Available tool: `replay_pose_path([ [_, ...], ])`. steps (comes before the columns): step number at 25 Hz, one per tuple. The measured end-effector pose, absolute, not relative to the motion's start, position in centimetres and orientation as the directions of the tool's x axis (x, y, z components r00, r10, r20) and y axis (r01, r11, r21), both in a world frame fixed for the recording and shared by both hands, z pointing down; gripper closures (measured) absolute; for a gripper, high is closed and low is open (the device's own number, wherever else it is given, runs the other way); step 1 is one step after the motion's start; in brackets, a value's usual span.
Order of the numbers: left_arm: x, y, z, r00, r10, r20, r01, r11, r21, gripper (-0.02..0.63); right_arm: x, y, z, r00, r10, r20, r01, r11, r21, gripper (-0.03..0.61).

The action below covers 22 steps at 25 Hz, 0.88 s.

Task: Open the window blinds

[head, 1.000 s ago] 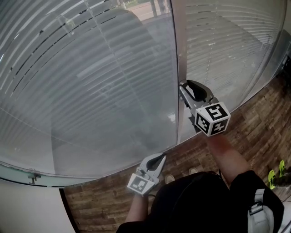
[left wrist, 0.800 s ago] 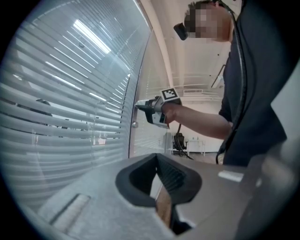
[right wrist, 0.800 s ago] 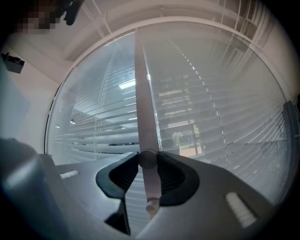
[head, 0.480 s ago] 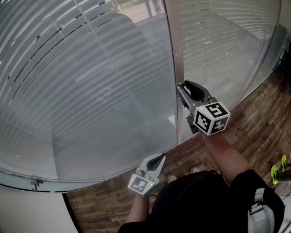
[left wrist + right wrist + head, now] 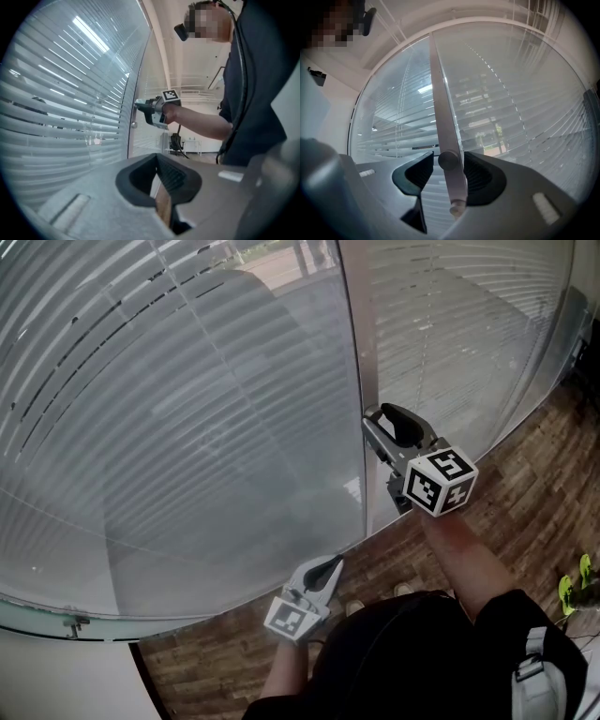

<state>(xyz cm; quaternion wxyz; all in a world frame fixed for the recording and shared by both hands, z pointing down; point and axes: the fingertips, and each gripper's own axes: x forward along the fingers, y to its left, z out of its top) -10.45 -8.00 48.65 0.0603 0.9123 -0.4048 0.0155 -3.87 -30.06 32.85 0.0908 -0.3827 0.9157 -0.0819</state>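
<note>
Right gripper view showed the right gripper (image 5: 447, 163) with its jaws just opened wider, loosely astride a round knob (image 5: 448, 160) on the window post (image 5: 442, 105), not gripping it. Blinds (image 5: 187, 409) hung behind the glass on both sides. The left gripper (image 5: 330, 566) sat lower, jaws together, empty.

Soft daylight comes at you through the grey slatted window blinds (image 5: 141, 399), brightest along the slat gaps; a dim patch shades their middle. Both gripper views bow heavily, corners black.
</note>
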Motion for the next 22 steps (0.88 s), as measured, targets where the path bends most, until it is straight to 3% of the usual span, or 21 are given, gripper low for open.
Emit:
replay_pose_path([
  [5,-10.3,-8.1,48.7,0.679,-0.730,0.076,-0.734,-0.673,0.093,0.609,-3.1,-29.8,33.5,-0.699,-0.711,-0.075,-0.702,0.703,-0.113,0.357],
  [12,-10.7,-8.4,49.0,0.689,-0.720,0.082,-0.724,-0.682,0.102,0.609,-4.0,-28.7,35.3,-0.737,-0.675,0.032,-0.652,0.723,0.227,0.342],
  [17,-10.6,-8.8,49.0,0.693,-0.716,0.080,-0.720,-0.686,0.101,0.609,-4.3,-28.5,33.9,-0.692,-0.713,0.114,-0.519,0.601,0.608,0.342],
  [22,-10.4,-9.0,49.0,0.693,-0.717,0.077,-0.720,-0.684,0.112,0.609,-5.1,-28.3,33.3,-0.656,-0.742,0.139,-0.350,0.462,0.815,0.357],
])
